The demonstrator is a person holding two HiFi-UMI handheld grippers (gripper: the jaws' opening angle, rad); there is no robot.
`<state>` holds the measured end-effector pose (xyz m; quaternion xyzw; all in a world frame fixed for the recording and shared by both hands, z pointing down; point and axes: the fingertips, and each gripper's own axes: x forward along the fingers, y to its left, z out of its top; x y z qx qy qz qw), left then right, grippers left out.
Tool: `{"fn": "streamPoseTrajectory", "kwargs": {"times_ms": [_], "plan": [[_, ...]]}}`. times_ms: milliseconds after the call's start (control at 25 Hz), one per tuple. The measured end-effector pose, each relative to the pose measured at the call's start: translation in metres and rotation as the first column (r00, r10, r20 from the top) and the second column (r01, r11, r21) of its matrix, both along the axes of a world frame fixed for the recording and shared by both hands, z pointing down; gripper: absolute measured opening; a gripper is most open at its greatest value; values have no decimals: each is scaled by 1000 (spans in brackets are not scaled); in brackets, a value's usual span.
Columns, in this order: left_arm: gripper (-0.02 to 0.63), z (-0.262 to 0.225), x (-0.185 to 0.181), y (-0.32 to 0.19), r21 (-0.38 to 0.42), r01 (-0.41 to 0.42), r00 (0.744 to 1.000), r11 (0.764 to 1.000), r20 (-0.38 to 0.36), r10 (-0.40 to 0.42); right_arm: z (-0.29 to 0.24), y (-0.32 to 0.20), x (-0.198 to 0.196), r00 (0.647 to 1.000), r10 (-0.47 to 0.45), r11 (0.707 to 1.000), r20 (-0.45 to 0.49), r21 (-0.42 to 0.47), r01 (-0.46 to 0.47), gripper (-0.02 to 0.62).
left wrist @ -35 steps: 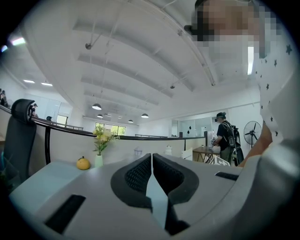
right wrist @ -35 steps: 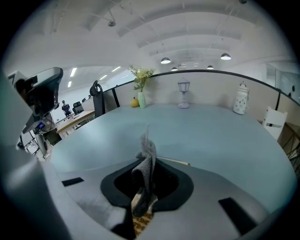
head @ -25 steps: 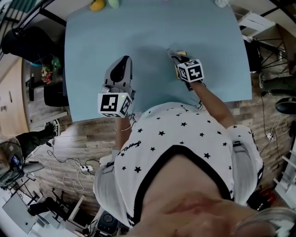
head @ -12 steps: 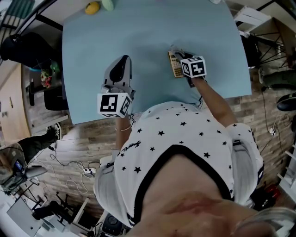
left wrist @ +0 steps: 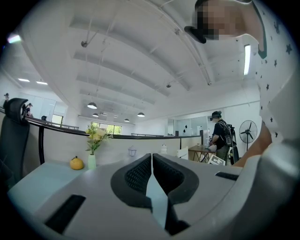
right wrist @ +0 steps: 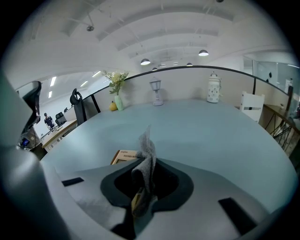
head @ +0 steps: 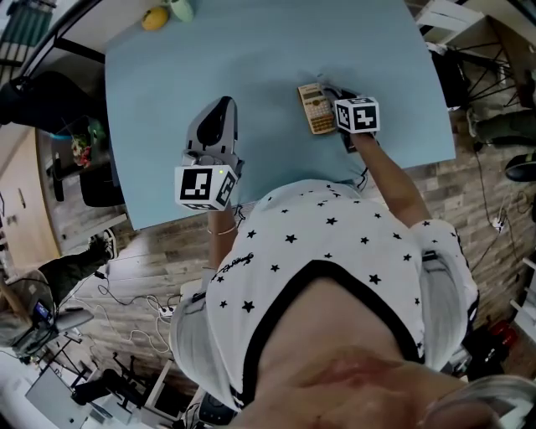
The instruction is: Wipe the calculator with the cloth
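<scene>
The beige calculator (head: 315,109) lies flat on the light blue table (head: 167,75), right of the middle. My right gripper (head: 335,94) rests at the calculator's right edge, shut on a small grey cloth. In the right gripper view the cloth (right wrist: 146,157) sticks up out of my right gripper (right wrist: 144,177), and a corner of the calculator (right wrist: 123,155) shows just left of the jaws. My left gripper (head: 221,109) lies on the table to the left, well apart from the calculator. In its own view, the left gripper (left wrist: 152,163) is shut on nothing and points up toward the ceiling.
A yellow fruit (head: 153,18) and a green vase (head: 179,8) stand at the table's far left edge. A small lantern (right wrist: 155,91) and a white jar (right wrist: 213,93) stand along the far edge. A person (left wrist: 220,136) stands in the background near a fan (left wrist: 247,133).
My right gripper with the cloth has slid rightward over the calculator, uncovering most of its face. The left gripper has stayed where it was.
</scene>
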<state>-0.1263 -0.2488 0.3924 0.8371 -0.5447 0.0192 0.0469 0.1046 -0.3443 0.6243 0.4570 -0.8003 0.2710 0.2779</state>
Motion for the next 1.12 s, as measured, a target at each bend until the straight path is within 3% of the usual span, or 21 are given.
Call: {"fn": "streamPoseTrajectory", "kwargs": {"times_ms": [280, 520, 760, 1120], "plan": [[35, 0, 3, 0, 2, -4, 1000, 1000, 3, 4, 0, 1, 7, 1000, 21, 1000, -9, 5, -21, 43], [35, 2, 0, 1, -1, 0, 1000, 1000, -3, 0, -20, 9, -31, 996, -87, 994, 16, 65, 86, 43], [35, -1, 0, 4, 0, 5, 1000, 1000, 1, -5, -17, 42, -73, 976, -211, 977, 51, 35, 209, 43], [35, -3, 3, 6, 1, 1, 1000, 1000, 10, -1, -8, 50, -77, 971, -238, 971, 32, 23, 237, 43]]}}
